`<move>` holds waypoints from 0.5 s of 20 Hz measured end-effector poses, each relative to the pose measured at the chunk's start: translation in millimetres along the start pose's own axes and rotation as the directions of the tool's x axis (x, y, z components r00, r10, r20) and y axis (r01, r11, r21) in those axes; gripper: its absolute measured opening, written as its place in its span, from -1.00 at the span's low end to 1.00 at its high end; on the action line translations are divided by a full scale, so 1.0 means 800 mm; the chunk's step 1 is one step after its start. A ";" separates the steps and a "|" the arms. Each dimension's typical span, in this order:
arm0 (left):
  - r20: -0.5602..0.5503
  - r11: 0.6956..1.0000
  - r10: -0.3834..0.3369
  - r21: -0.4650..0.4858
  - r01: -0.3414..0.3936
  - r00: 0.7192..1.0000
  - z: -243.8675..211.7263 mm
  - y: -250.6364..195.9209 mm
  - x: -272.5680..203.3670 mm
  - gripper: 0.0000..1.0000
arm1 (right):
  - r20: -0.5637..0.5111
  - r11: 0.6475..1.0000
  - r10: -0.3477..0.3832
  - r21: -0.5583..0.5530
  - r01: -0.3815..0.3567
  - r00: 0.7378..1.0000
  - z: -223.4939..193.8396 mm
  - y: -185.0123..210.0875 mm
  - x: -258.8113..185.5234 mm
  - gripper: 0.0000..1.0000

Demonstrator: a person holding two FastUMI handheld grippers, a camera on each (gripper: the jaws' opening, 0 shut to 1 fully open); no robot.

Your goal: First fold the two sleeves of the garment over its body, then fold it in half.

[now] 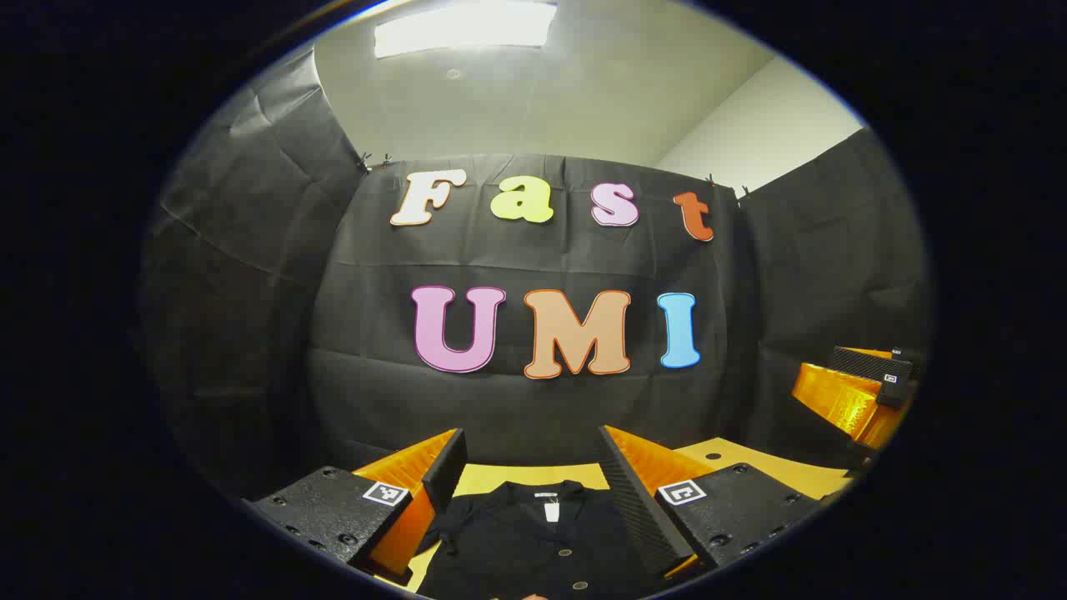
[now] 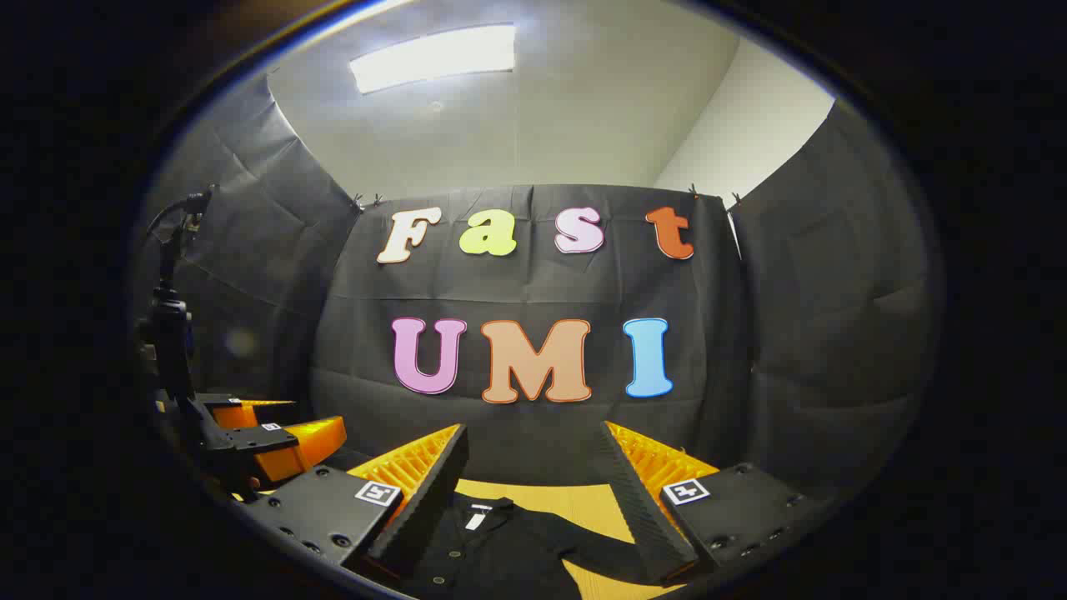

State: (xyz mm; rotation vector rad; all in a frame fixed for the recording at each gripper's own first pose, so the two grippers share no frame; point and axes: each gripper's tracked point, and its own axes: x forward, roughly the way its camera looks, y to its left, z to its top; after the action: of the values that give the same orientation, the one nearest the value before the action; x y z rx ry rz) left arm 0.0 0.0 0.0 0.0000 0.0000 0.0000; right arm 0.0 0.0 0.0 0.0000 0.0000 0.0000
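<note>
Two orange-and-black ribbed fingers of the left gripper (image 1: 529, 492) stand nearest in the left gripper view, spread wide apart and grasping nothing. Between them lies the black button-front shirt (image 1: 533, 542), flat on the yellow wooden table (image 1: 750, 462). Its collar, with a small white label, points to the far edge of the table, and the row of buttons runs toward the camera. I judge the fingers are released like this because no sleeve is taken yet, so the task is at its very start. The gripper is held above the near part of the shirt and looks forward, more at the booth wall than at the cloth. At the right side of this view the right gripper (image 1: 859, 392) is seen, raised over the table, well apart from the shirt.

From the right gripper view, its own two fingers (image 2: 533, 492) are also spread and hold nothing. The shirt (image 2: 500, 542) lies under and between them, and one sleeve reaches out to the right, near the inner side of the right finger. The sleeve is spread out, not folded over the body. At the left side the left gripper (image 2: 275, 442) is seen with its black mount and cable, also hanging above the table (image 2: 575, 500). Probably both grippers wait in the air before they go down to the sleeves.
</note>
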 end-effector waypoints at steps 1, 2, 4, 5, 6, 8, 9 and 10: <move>0.001 1.000 0.001 -0.001 -0.001 1.000 0.000 0.001 -0.001 0.84 | 0.001 1.000 0.000 0.002 0.000 1.000 -0.001 0.000 0.001 0.96; 0.001 1.000 0.003 0.000 -0.003 1.000 0.001 0.001 0.000 0.84 | 0.001 1.000 -0.001 0.002 0.001 1.000 -0.001 0.001 0.003 0.96; 0.001 1.000 0.004 0.000 -0.004 1.000 -0.001 0.003 0.000 0.84 | 0.002 1.000 0.000 0.004 0.000 1.000 -0.001 0.002 0.004 0.96; 0.001 1.000 0.006 0.002 -0.006 1.000 -0.002 0.004 0.000 0.84 | 0.002 1.000 0.001 0.004 -0.001 1.000 -0.002 0.003 0.004 0.96; 0.001 1.000 0.005 0.002 -0.005 1.000 -0.001 0.005 0.001 0.84 | 0.003 1.000 0.001 0.004 -0.001 1.000 -0.001 0.004 0.005 0.96; -0.001 1.000 0.006 0.003 -0.006 1.000 -0.002 0.005 0.003 0.84 | 0.003 1.000 0.000 0.003 0.000 1.000 -0.001 0.004 0.005 0.96; -0.002 1.000 0.006 0.002 -0.006 1.000 -0.004 0.006 0.003 0.84 | 0.002 1.000 -0.001 0.003 0.001 1.000 -0.003 0.004 0.005 0.95; -0.004 1.000 0.006 0.002 -0.006 1.000 -0.004 0.006 0.003 0.84 | 0.002 1.000 -0.002 0.004 0.002 1.000 -0.003 0.004 0.007 0.95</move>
State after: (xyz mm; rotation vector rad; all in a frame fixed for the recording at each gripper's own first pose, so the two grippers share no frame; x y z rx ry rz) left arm 2.6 5.2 -3.3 0.0019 0.0036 0.0059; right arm 5.3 3.0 -2.4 0.0040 -0.0022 -0.0022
